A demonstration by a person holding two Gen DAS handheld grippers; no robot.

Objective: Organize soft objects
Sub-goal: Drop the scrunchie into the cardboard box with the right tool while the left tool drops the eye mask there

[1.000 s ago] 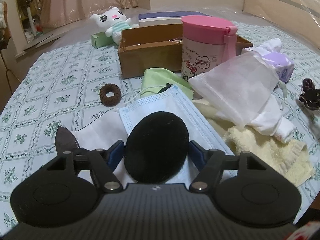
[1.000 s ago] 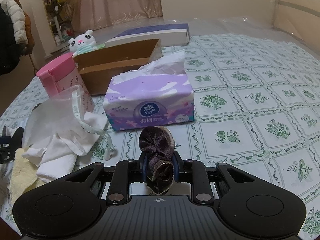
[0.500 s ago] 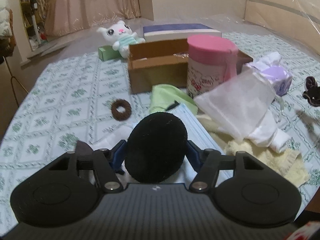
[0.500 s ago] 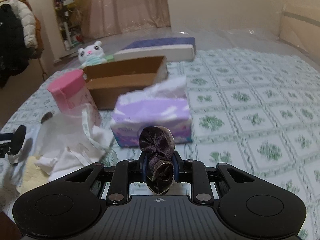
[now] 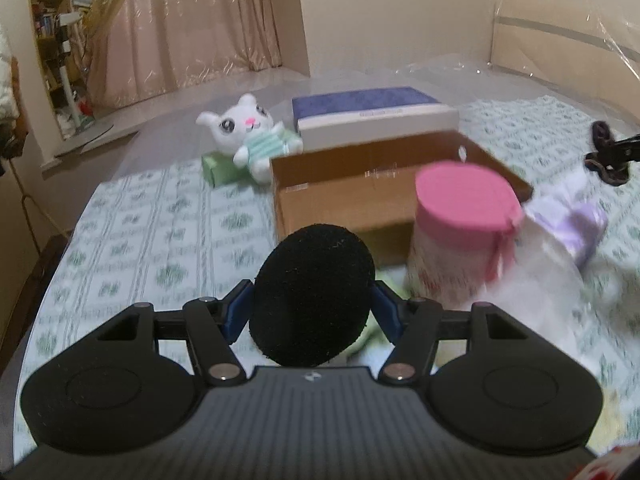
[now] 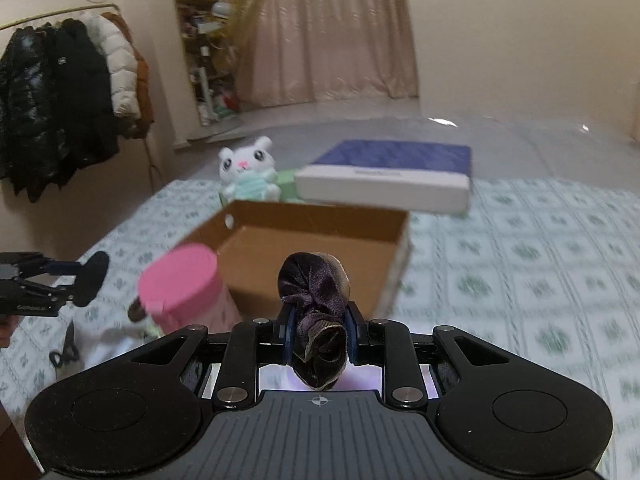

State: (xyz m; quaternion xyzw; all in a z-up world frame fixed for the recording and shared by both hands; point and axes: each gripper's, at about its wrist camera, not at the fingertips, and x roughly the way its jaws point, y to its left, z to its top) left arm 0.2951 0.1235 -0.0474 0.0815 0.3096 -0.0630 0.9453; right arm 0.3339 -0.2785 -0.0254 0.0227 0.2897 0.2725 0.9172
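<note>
The left gripper [image 5: 314, 312] has its jaws closed on a round black fuzzy pad [image 5: 314, 294], with one blue finger [image 5: 239, 312] pressing on each side of it. The pad is up in the air, above the green-and-white patterned cloth [image 5: 160, 248] that covers the surface below; whether that is a bed or a worktop cannot be told. The right gripper [image 6: 318, 334] has its jaws shut tight on a dark purple velvet scrunchie [image 6: 316, 312], which sticks up between the two blue fingers. It is off the cloth too. Just past the black pad, a bit to the right, stands a tub with a pink lid [image 5: 466, 196]. It looks blurry. Right of the tub lies a purple tissue pack [image 5: 576, 224] with something white and blurry near it. Behind the tub sits an open brown cardboard box [image 5: 340, 196]. In the right wrist view the scrunchie lines up in front of this same box, and the inside of the box looks bare as far as can be seen. Behind the box lies a flat box with a blue top [image 5: 372, 114]. Left of that, a white bunny toy [image 5: 248, 134] in a striped green top leans on a small green box [image 5: 218, 168]. Far back there is a pink curtain [image 5: 180, 28]. In the right wrist view, dark and white coats [image 6: 64, 96] hang on a rail at the far left.
</note>
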